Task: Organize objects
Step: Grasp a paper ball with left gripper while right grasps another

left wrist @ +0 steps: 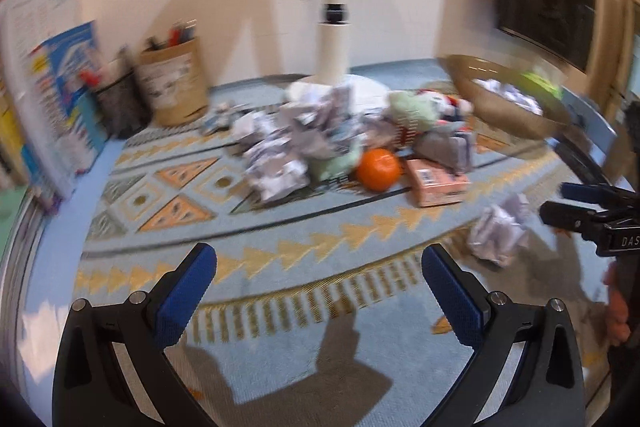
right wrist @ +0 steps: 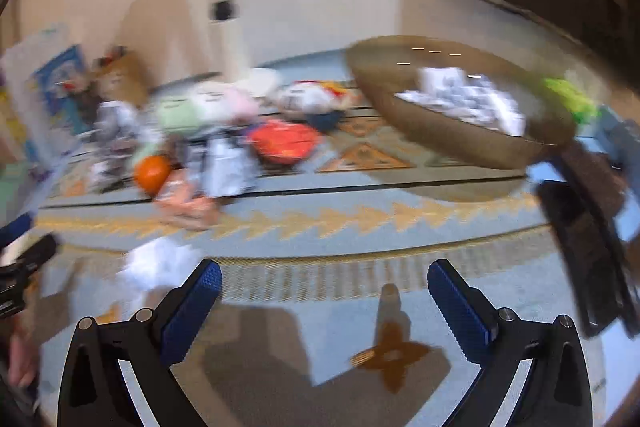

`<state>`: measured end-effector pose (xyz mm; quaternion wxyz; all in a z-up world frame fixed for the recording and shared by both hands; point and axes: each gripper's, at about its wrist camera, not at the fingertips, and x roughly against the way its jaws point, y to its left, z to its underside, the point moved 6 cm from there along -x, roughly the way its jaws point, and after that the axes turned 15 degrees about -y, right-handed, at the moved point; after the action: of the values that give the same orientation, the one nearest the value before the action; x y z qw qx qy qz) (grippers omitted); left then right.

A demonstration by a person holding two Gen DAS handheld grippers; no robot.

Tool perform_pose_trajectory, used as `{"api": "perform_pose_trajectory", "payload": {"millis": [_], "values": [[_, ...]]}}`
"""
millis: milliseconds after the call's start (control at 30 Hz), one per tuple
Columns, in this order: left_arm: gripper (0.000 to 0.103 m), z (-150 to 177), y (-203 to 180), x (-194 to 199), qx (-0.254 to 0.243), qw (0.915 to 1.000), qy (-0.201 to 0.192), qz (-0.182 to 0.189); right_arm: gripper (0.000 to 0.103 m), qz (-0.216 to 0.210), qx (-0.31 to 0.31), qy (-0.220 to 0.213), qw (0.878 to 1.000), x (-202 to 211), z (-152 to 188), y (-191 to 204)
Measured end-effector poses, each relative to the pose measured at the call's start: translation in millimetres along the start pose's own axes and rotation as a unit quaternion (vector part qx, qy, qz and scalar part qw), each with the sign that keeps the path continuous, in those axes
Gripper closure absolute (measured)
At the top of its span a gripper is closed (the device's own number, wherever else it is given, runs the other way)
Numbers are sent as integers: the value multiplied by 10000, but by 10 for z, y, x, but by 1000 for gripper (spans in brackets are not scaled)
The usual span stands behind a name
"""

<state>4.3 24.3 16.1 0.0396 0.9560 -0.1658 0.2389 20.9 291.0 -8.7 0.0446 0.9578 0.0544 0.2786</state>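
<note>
Left wrist: crumpled paper [left wrist: 500, 233] right of hand-held gripper [left wrist: 319, 291].

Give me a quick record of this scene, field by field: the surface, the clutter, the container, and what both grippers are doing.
surface: patterned blue rug
clutter: crumpled paper pile, orange ball, pink box, one stray paper wad
container: brown bowl, crumpled paper already inside
left gripper: open, empty, above the rug
right gripper: open, empty, above the rug
image quality: motion-blurred
</note>
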Motion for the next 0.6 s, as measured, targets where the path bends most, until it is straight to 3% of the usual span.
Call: {"api": "perform_pose_trajectory", "payload": {"millis": [67, 133, 233, 300, 400, 467, 567, 600], "values": [[1, -57, -25, -84, -1, 9993, 186, 310, 0, -501, -276, 96, 9983, 39, 2, 113], [1, -114, 12, -169, -22, 9994, 204, 289, 0, -748, -307, 165, 9966, 60, 2, 285], [1, -176, 178, -324, -341, 9993, 146, -73, 0, -723, 3, 304, 9969, 16, 54, 562], [1, -121, 362, -476, -721, 9957, 370, -439, 0, -660, 266, 435, 9965, -42, 115, 693], [1, -94, 491, -622, -645, 9957, 611, -254, 0, -624, 582, 638, 9943, -160, 202, 813], [1, -149, 496, -705, -587, 9966, 549, -188, 0, -631, 707, 659, 9933, -221, 229, 846], [1, -244, 369, -868, -1108, 9928, 280, -353, 0, -687, 481, 760, 9936, -341, 248, 828], [7, -256, 336, -919, -1219, 9916, 276, -343, 4, -694, 376, 821, 9935, -380, 248, 813]]}}
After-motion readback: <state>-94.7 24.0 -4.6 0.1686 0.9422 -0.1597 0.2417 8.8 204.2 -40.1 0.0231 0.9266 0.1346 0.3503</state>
